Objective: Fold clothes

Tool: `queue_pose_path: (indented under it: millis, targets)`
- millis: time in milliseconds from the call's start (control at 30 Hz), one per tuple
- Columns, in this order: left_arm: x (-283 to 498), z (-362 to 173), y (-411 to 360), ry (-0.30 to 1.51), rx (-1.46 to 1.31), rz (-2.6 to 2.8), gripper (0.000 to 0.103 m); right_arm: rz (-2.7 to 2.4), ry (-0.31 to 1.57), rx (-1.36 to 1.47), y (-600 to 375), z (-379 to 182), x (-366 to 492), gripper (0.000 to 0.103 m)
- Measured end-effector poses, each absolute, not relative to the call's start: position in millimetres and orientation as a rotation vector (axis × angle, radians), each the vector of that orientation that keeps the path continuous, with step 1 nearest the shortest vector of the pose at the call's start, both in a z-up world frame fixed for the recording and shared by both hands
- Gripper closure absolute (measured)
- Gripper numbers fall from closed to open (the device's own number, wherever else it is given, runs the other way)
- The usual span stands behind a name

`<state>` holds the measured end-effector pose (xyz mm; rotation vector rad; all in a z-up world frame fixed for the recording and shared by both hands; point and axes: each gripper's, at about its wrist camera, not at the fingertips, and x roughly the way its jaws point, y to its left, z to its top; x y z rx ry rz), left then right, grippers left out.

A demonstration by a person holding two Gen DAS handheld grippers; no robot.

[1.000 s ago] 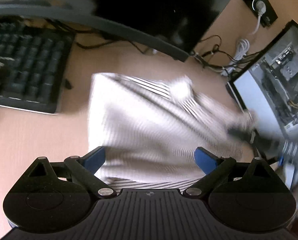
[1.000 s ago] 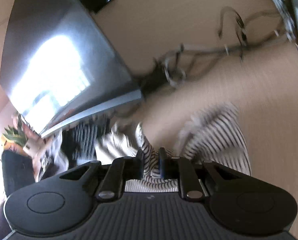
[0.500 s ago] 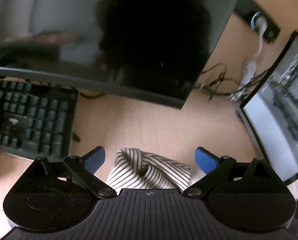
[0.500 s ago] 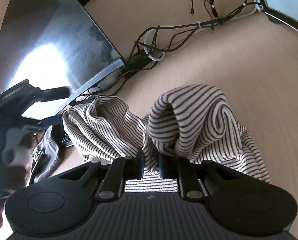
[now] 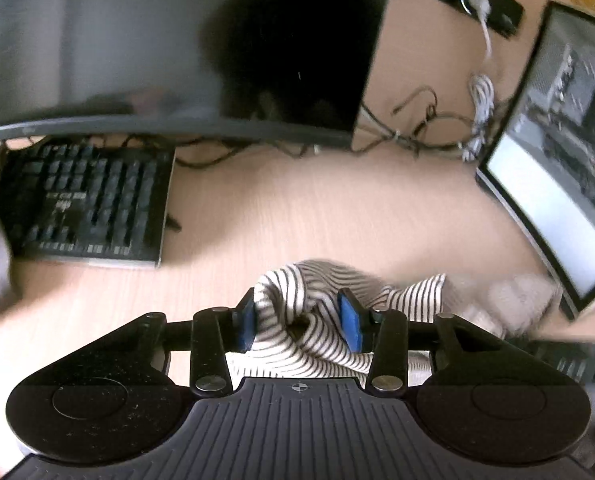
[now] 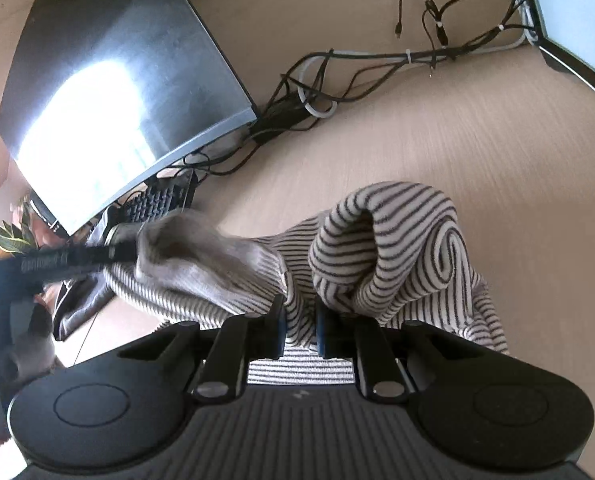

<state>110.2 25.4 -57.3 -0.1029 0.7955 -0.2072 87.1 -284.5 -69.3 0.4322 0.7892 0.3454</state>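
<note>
Striped sweater (image 6: 397, 240) lies bunched on the wooden desk (image 6: 477, 120), not yet flat. It sits directly ahead of and between both pairs of jaws.

Right gripper (image 6: 300, 326): jaws nearly together, clamped on a thin pleat of the striped knit. A rolled hump of fabric rises just ahead and to the right of the jaws; the rest trails off to the left toward the other tool. The log reading hints at a slight easing, but the cloth looks firmly pinched. Judgement: this grip anchors one edge so the cloth can be pulled taut.

Left gripper (image 5: 299, 322): jaws closing, with a fold of the sweater (image 5: 309, 300) between the blue pads (image 5: 246, 322). The fabric fills most of the gap; blur prevents telling whether both pads press on it yet. Judgement: second hold being taken, so the garment can be lifted and spread from two points.

Surroundings, left wrist view: keyboard (image 5: 85, 204) well ahead and to the left of the jaws, dark monitor (image 5: 177, 48) beyond it, second screen (image 5: 557, 168) to the right, cable tangle (image 5: 425, 124) between them. Right wrist view: cables (image 6: 337, 76) far ahead.

Risk (judgement): the free desk area is hemmed in, and spread sleeves may drag over the keyboard or cables.
</note>
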Motion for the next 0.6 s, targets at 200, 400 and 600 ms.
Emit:
queue_pose_path:
  millis: [200, 400, 600]
  targets:
    - [88.0, -75.4, 26.4, 0.822, -0.121, -0.163, 0.053, 0.363, 0.599, 0.402, -291.7, -10.2, 56.9, 0.085]
    - [81.6, -83.4, 31.7, 0.839, -0.159, -0.094, 0.038, 0.246, 0.778, 0.281, -292.7, -52.0, 89.1, 0.083]
    - [68.4, -64.3, 68.0, 0.91, -0.283, -0.045, 0.033, 0.264, 0.873, 0.346, -294.4, -85.6, 71.1, 0.085]
